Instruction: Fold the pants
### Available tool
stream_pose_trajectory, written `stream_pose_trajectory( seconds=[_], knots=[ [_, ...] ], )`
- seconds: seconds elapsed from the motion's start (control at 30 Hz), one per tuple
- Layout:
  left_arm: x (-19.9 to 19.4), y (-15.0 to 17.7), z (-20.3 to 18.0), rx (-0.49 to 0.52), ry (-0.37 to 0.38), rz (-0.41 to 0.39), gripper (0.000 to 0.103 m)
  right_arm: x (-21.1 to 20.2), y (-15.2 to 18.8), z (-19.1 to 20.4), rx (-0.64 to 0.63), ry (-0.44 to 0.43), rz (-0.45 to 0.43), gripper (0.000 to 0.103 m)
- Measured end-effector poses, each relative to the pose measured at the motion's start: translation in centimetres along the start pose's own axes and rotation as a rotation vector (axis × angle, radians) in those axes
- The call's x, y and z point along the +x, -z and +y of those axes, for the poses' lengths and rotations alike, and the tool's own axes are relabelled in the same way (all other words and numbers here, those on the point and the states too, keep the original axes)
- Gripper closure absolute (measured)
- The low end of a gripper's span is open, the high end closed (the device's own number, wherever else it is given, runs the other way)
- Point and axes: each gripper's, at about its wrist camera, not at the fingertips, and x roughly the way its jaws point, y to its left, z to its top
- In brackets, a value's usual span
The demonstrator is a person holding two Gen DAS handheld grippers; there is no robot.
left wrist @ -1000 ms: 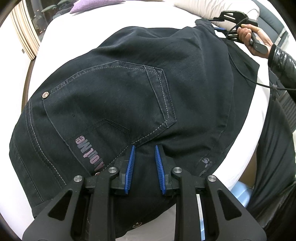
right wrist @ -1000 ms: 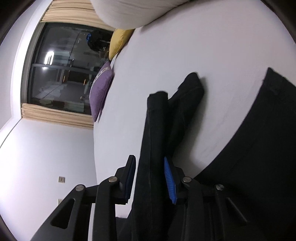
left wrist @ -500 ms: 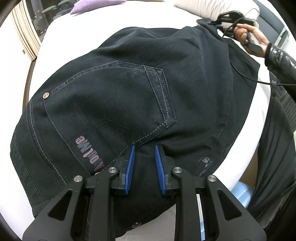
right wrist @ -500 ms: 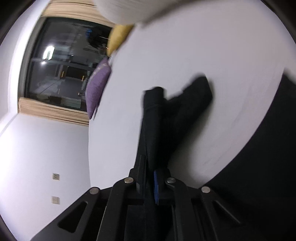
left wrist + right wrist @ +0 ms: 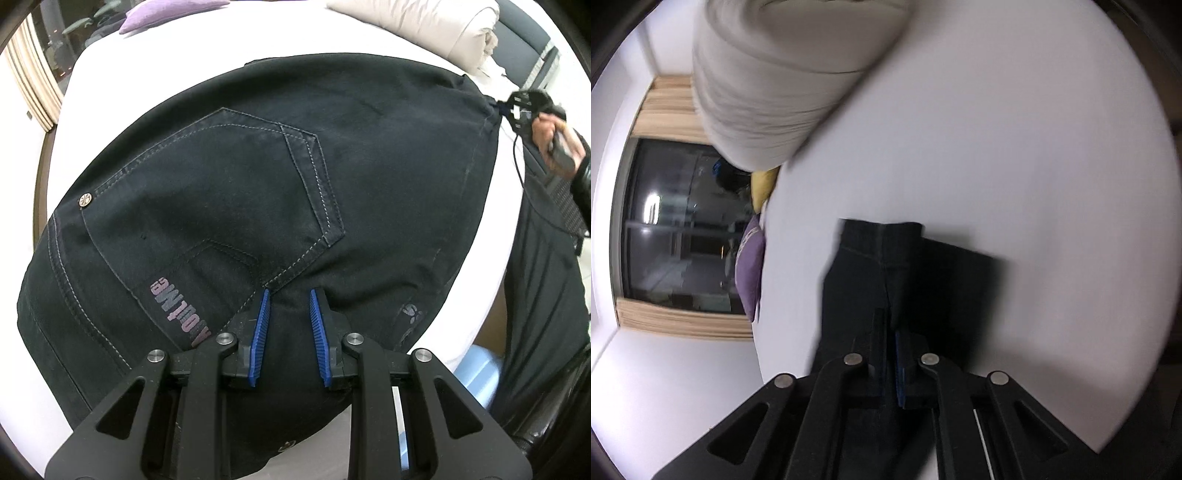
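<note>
One pink, partly legible print marks the dark pants [image 5: 258,192] by the pocket [image 5: 229,192]

A white-sheeted bed [image 5: 155,85] filled the frame; a dark window [image 5: 676,229] with beige striped curtains [image 5: 33,92] sat left, white walls [image 5: 665,387] below.

Bare white bed [image 5: 1015,155] beyond pants [image 5: 280,177] passable; rolled duvet [image 5: 783,85], purple cushion [image 5: 750,266] block far edge.

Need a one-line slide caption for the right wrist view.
Right gripper shut on the pants' hem above the white bed, rolled duvet behind.
</note>
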Motion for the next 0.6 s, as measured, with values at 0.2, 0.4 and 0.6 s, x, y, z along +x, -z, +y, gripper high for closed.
stream_pose_trajectory(
  seconds=[0.2, 0.4, 0.6],
  knots=[
    [-0.1, -0.4, 0.1, -0.01, -0.01, 0.001, 0.081, -0.2, 0.4, -1.1, 0.052, -0.119, 0.002, 0.075],
    [-0.1, -0.2, 0.2, -0.018, -0.008, -0.003, 0.081, 0.9, 0.1, 1.2, -0.061, -0.048, 0.004, 0.097],
    [-0.2, 0.4, 0.8, -0.034, 0.008, -0.012, 0.081, 1.4, 0.4, 8.6, -0.282, -0.004, 0.008, 0.098]
  ],
)
